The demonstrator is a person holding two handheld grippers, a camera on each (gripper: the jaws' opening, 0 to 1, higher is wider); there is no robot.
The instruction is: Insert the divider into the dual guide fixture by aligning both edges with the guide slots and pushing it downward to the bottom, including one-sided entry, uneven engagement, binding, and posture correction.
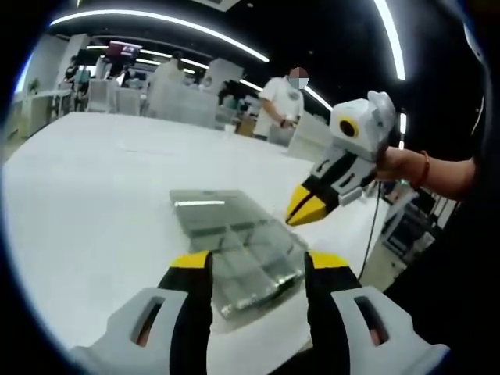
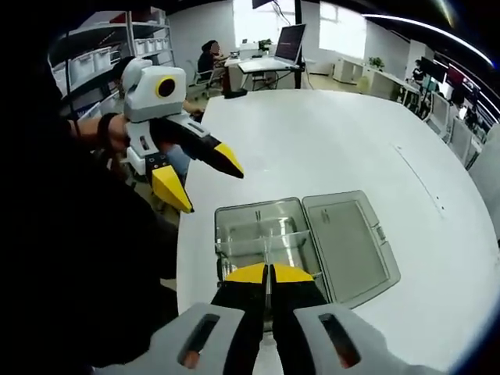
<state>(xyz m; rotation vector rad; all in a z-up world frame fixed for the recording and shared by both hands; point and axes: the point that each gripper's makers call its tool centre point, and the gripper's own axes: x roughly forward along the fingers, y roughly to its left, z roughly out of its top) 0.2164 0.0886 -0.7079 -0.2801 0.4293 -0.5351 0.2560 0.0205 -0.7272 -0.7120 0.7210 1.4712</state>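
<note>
We count two grippers: left gripper [image 2: 205, 176], right gripper [image 1: 311, 205]. One white table [image 2: 328, 141]. One clear fixture box [image 2: 262, 238] near table edge, one open lid [image 2: 345, 244] attached beside it. One clear divider [image 2: 266, 242] standing inside box. People in background of left gripper view: at least two, others too blurred for us to count.

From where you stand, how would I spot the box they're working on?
Start at the big white table. Near its edge, just ahead of the right gripper, lies a clear plastic box, the table's one see-through thing. Its lid lies flat beside it, and thin clear walls split its inside into compartments.
</note>
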